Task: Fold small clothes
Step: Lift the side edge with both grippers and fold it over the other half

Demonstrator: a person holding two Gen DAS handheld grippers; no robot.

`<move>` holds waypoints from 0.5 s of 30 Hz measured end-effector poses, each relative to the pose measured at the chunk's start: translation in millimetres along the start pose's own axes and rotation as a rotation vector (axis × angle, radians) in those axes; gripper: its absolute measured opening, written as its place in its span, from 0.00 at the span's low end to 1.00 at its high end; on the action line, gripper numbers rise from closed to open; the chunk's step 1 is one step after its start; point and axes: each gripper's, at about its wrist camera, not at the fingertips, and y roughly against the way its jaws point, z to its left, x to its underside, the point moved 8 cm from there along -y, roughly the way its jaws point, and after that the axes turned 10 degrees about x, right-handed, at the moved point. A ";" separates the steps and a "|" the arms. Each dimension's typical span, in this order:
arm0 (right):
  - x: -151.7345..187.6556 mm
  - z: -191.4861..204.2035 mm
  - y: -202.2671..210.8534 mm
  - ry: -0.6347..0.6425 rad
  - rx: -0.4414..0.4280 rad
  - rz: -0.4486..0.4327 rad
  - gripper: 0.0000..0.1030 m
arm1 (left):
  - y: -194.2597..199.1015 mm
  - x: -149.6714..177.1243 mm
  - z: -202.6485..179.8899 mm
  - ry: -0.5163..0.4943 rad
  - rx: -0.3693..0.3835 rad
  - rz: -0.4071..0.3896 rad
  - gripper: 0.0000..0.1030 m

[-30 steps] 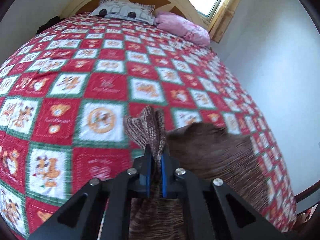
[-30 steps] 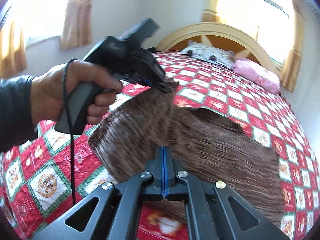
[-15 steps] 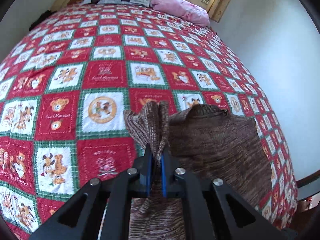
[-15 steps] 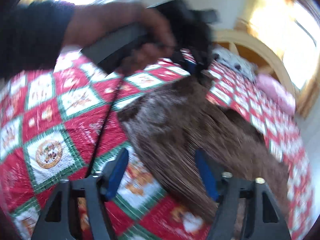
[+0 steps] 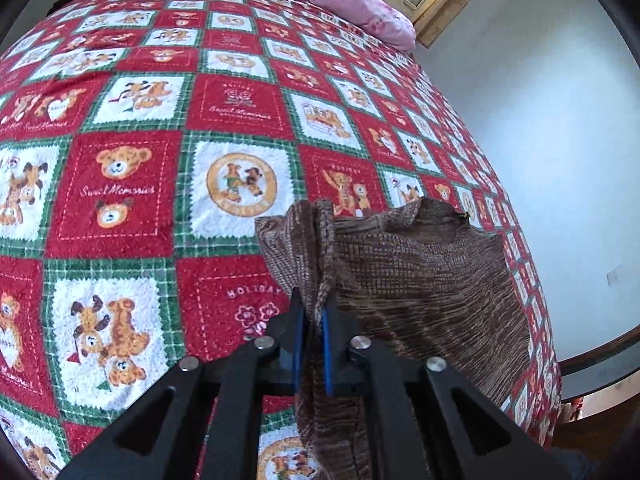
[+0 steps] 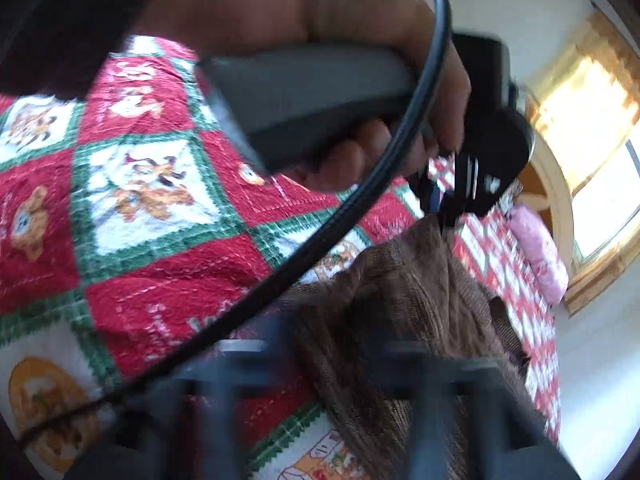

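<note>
Left gripper (image 5: 311, 330), jaws closed on a bunched edge of the brown knit garment (image 5: 424, 280), which trails rightward over the patchwork bedspread (image 5: 132, 184). Right gripper (image 6: 328, 376) is motion-blurred; whether it is open or closed cannot be told. Risk, as a judgement: the thin pinched fold may slip free if pulled hard, leaving the fold skewed or collapsed
</note>
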 end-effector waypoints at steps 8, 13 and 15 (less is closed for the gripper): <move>38.9 -97.6 40.9 -0.302 -0.024 -0.056 0.06 | 5.7 -18.3 -58.6 -0.031 0.038 -0.061 0.08; 98.8 -183.9 60.6 -0.580 -0.041 -0.050 0.06 | -18.9 -34.1 -128.1 -0.080 0.045 -0.067 0.08; 131.3 -218.9 62.5 -0.701 -0.049 -0.032 0.06 | -32.6 -38.4 -147.1 -0.088 0.048 -0.062 0.08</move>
